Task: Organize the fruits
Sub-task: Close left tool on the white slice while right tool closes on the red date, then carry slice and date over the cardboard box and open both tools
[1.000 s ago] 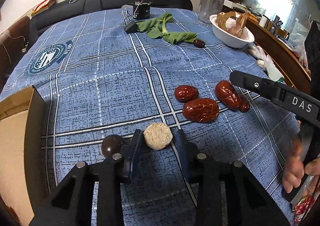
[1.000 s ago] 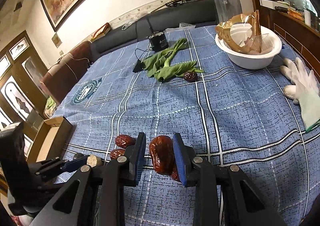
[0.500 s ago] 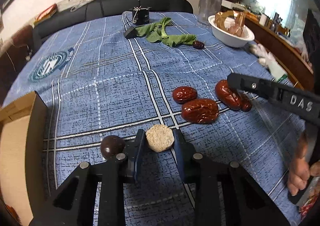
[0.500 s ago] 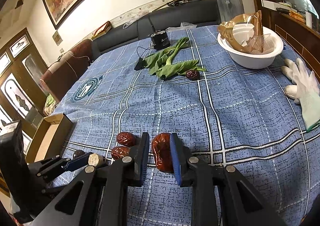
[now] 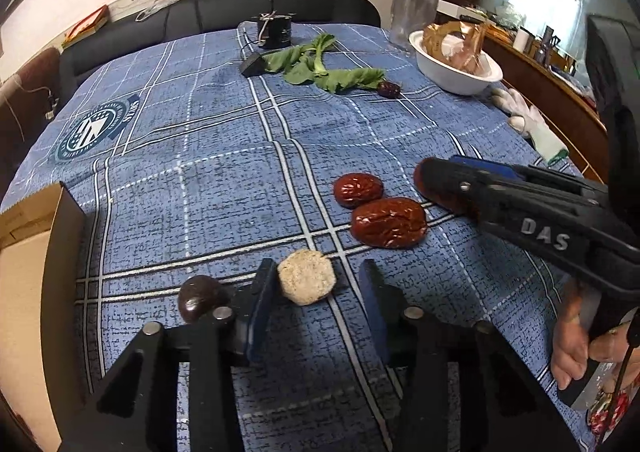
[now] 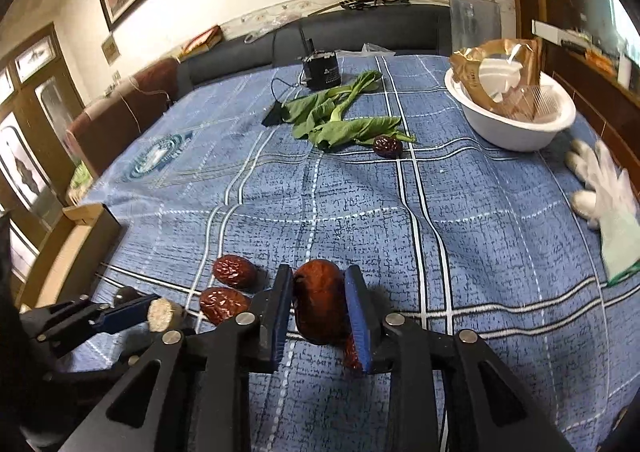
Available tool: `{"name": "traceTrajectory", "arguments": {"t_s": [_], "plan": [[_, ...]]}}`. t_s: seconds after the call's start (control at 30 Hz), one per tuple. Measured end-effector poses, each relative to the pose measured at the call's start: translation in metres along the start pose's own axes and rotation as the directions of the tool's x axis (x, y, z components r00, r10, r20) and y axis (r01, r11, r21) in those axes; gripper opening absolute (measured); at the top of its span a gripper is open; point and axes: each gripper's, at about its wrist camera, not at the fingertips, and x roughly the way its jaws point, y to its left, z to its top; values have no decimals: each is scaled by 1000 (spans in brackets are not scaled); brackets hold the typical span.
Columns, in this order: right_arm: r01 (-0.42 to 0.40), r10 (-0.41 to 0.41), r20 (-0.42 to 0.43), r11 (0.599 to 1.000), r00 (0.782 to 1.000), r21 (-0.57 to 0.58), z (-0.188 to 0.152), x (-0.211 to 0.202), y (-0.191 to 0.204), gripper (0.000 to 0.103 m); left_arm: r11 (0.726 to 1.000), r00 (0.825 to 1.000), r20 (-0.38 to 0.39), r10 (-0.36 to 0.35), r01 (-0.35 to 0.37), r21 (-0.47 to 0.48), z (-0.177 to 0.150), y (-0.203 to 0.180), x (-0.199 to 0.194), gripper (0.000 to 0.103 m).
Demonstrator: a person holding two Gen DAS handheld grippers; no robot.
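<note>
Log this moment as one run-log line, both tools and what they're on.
left tool: open, around beige round piece | right tool: shut on big red date | stage: grasping

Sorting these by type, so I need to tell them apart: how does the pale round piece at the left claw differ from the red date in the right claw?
The pale round piece is beige, grainy and disc-like; the red date is glossy, dark red and elongated. The piece sits between the open fingers of the left claw, touching only one; the date is pinched by the right claw. Both lie on the blue tablecloth.
</note>
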Motion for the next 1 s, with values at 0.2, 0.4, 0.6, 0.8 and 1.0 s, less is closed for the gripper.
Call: {"name": "traceTrajectory", "arguments": {"t_s": [0.2,0.4,0.6,0.8,1.0], "plan": [[42,-42,0,998,999,-53,-1,0,8,32,999,999,1,32,-32,17,-1,1,-1,27],[31,-30,38,999,999,-27,-1,-14,5,31,1000,1000,28,-1,1,-18,1,4,-12,27],[-41,40,63,999,997,20,4,-44,14,32,998,996,86,0,5,-60,-4,8,-50,27],[-163,165,52,986,985,-34,0,-78,69,32,986,994,110,27,-8,-167,-26,44,-106,27],[-312,311,-18,946,950,-83,-12,-81,141,33,944,982,80,170,-139,-298,-50,118,-150,27]]}}
